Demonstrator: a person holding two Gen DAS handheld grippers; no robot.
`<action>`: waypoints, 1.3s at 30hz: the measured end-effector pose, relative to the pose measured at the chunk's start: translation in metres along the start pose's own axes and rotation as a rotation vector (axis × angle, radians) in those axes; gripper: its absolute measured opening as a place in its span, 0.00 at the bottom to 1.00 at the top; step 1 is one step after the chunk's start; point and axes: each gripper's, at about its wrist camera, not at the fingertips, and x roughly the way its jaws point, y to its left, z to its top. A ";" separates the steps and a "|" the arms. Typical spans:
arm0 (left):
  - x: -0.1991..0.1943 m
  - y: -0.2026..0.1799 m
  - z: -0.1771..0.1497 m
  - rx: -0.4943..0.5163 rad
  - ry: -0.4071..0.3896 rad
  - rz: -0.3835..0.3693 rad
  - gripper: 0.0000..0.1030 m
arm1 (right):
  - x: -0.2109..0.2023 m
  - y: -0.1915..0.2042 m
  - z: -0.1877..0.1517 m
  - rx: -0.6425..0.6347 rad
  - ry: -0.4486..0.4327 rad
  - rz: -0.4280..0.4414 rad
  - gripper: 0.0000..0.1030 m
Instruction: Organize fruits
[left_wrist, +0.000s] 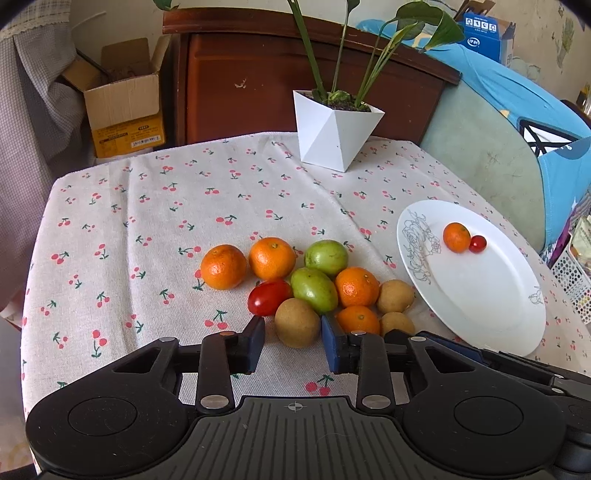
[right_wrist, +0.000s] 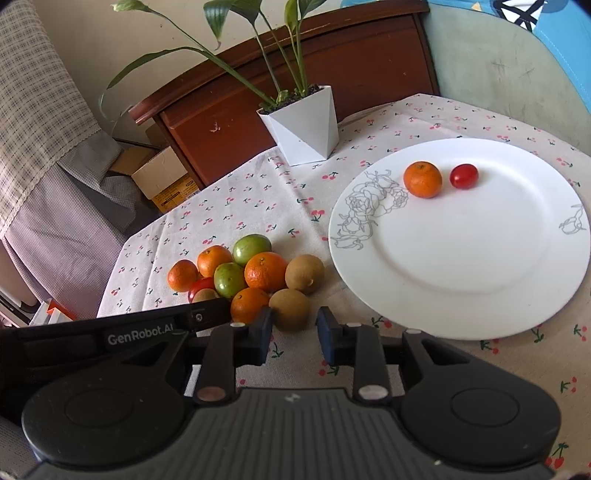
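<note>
Fruits (left_wrist: 310, 284): loose heap near the worktop's front edge, awaiting sorting; one orange (right_wrist: 423, 179) and one small tomato (right_wrist: 464, 176) already on white plate (right_wrist: 480, 302) by the right edge; left gripper (left_wrist: 293, 338) jaws spread astride a brown fruit (left_wrist: 297, 323), unpinched; right gripper (right_wrist: 294, 332) jaws spread, empty.

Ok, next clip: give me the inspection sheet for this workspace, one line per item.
Surface: table under a cherry-print cloth, wrinkled.
Job's things: white plate holding one orange and one small tomato; loose pile left of the plate: four oranges, two green fruits, three brown fruits, one tomato.
Clutter: potted plant at the table's far side.
Grippers: left gripper open, fingers either side of a brown fruit; right gripper open, holding nothing, just short of another brown fruit.
Cables: nothing seen.
Surroundings: wooden cabinet, cardboard box, blue cloth over a chair.
</note>
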 end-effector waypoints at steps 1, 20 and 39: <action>0.000 0.000 0.000 0.001 -0.001 -0.001 0.29 | 0.000 0.000 0.000 -0.002 0.000 -0.001 0.27; -0.019 -0.008 -0.001 0.043 -0.047 -0.010 0.24 | -0.015 0.004 0.005 -0.028 -0.042 0.017 0.20; -0.032 -0.055 0.019 0.115 -0.151 -0.098 0.24 | -0.059 -0.035 0.028 0.111 -0.186 -0.130 0.20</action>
